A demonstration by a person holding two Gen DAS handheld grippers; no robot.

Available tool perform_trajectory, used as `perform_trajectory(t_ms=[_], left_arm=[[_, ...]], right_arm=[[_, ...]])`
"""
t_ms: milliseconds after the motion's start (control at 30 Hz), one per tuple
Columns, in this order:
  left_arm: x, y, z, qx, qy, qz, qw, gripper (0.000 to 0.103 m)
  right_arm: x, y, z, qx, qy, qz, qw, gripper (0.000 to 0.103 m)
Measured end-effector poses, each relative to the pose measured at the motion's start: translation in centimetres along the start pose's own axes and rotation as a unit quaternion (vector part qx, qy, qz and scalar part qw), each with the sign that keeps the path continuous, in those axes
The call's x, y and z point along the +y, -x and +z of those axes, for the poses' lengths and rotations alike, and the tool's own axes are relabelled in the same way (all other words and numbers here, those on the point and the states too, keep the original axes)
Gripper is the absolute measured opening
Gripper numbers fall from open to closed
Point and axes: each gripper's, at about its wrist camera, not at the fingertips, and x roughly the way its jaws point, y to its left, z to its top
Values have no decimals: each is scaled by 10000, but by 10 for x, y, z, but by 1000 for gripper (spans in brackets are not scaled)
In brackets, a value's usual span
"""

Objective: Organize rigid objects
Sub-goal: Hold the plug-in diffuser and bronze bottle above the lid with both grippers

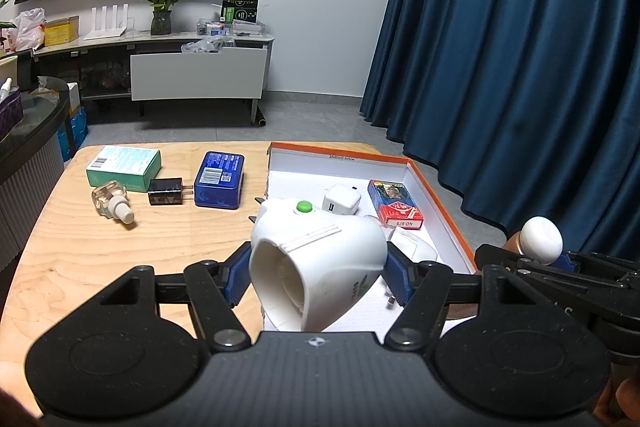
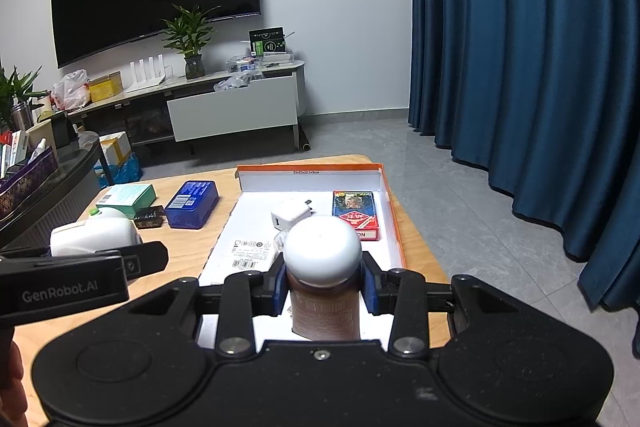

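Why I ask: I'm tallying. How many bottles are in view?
2. A clear bottle lies on the table beside the black charger; a brown bottle is held in the right gripper. Others may be hidden.

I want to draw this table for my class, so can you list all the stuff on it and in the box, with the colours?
Table: one, light wood, under everything.
Box: one, white inside with orange rim, open, on the table's right part.
White charger: one, in the box.
Card pack: one, red and blue, in the box, right of the charger.
Blue case: one, on the table left of the box.
Black charger: one, left of the blue case.
Green box: one, far left.
Clear bottle: one, white cap, lying down.
White plug-in device: one, green button, held.
Brown bottle: one, white cap, held.
Left gripper: black, blue pads.
Right gripper: same.
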Motion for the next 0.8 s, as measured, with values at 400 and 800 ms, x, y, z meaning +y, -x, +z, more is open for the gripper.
perform_trajectory(t_ms=[400, 800], left_arm=[[0, 0, 0, 3, -6, -3, 10000, 68], [0, -1, -1, 13, -12, -2, 10000, 68]], right_arm=[[1, -1, 0, 0, 1, 2, 10000, 44], [2, 0, -1, 21, 11, 0, 10000, 44]])
